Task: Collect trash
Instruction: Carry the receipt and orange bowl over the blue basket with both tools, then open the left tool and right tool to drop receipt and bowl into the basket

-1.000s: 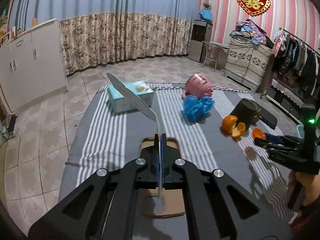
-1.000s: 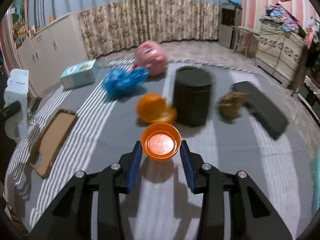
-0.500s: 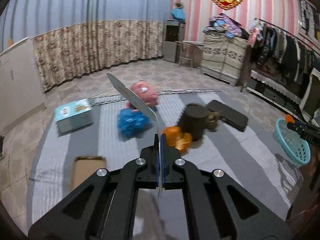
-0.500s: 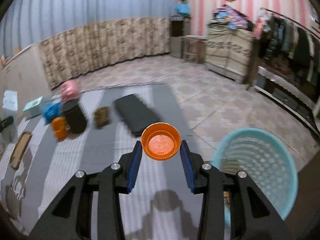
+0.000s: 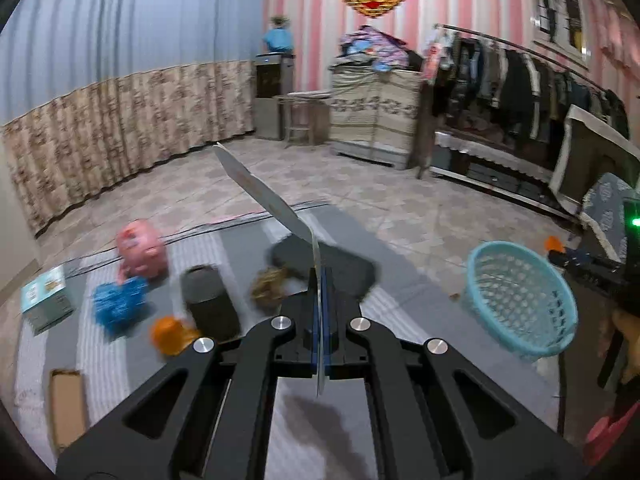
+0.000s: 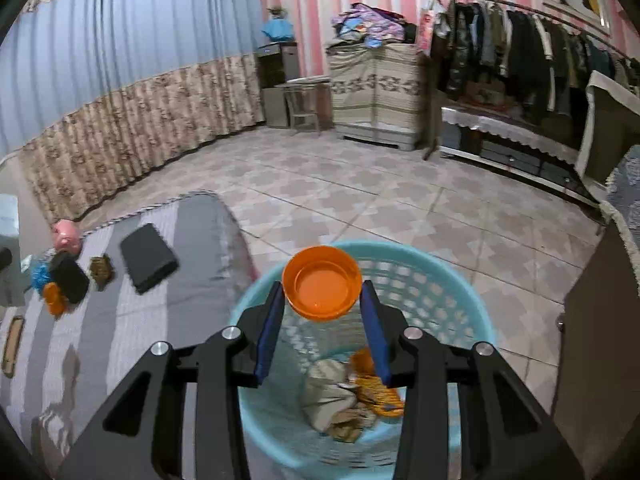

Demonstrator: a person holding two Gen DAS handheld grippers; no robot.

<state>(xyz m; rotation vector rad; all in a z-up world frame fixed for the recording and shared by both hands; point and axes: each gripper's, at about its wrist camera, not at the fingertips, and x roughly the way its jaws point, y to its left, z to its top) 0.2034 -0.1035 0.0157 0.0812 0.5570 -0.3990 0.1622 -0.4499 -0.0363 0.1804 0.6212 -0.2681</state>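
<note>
The right tongs (image 6: 322, 312) clamp an orange cap (image 6: 321, 282) by its rim over the basket (image 6: 460, 312) — light, stiff, slick. The left tongs (image 5: 320, 300) pinch a thin card (image 5: 264, 196) — floppy, held at its edge.

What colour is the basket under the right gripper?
Light blue, with a perforated wall: the basket shows best in the right wrist view.
</note>
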